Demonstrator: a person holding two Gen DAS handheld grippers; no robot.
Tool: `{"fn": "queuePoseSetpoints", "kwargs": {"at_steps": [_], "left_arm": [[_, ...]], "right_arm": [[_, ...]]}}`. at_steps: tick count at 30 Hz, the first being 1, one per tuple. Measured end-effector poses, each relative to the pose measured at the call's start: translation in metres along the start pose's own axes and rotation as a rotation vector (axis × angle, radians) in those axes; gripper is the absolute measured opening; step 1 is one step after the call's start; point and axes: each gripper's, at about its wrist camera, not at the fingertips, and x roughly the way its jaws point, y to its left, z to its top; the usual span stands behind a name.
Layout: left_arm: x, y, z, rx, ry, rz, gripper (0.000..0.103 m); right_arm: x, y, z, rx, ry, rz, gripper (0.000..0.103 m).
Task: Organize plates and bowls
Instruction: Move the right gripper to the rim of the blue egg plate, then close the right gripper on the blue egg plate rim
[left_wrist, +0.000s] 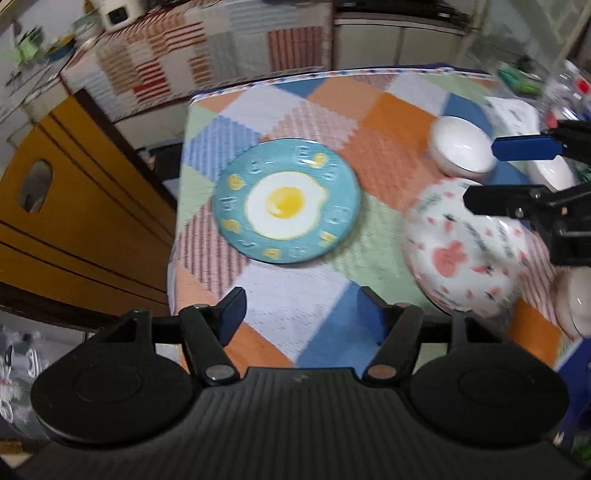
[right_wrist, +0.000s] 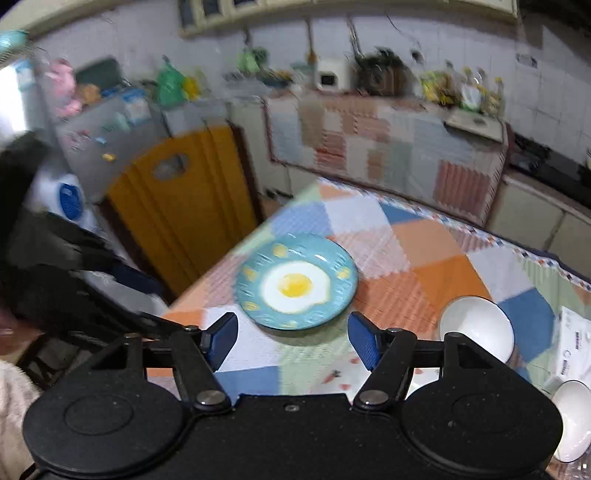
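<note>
1. Your left gripper (left_wrist: 297, 314) stands open and holds nothing, near the edge of the blue fried-egg plate (left_wrist: 287, 201).
2. Your right gripper (right_wrist: 293, 341) is open and empty too.
3. The plate lies flat on the patchwork tablecloth (left_wrist: 369, 147); right of the plate sit a floral bowl (left_wrist: 461, 254) and a white bowl (left_wrist: 460, 146).

The plate (left_wrist: 288, 201) is teal with a white-and-yellow fried egg painted at its centre and small yellow motifs around the rim. The counter (left_wrist: 388, 147) wears a patchwork of orange, blue, green and white. One bowl (left_wrist: 461, 254) is white with pink flowers; another bowl (left_wrist: 460, 146) is plain white.
</note>
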Motion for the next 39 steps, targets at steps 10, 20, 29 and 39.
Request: {"fn": "queuePoseSetpoints", "kwargs": {"at_steps": [10,20,29,39], "left_arm": [[0.082,0.068,0.024,-0.008,-0.034,-0.03,0.066],[0.165,0.089,0.039,-0.143,-0.015,-0.051,0.063],[0.195,0.104,0.042,-0.185,-0.018,-0.052,0.035],[0.205,0.114,0.034,-0.297,-0.062,-0.116,0.028]], "right_arm": [[0.113,-0.042,0.015,0.203,0.1,0.013,0.071],[0.2,-0.048,-0.006,0.347,0.148,0.01,0.07],[0.226,-0.063,-0.01,0.361,0.127,-0.018,0.045],[0.233,-0.066,-0.027,0.362,0.043,0.031,0.02]]}}
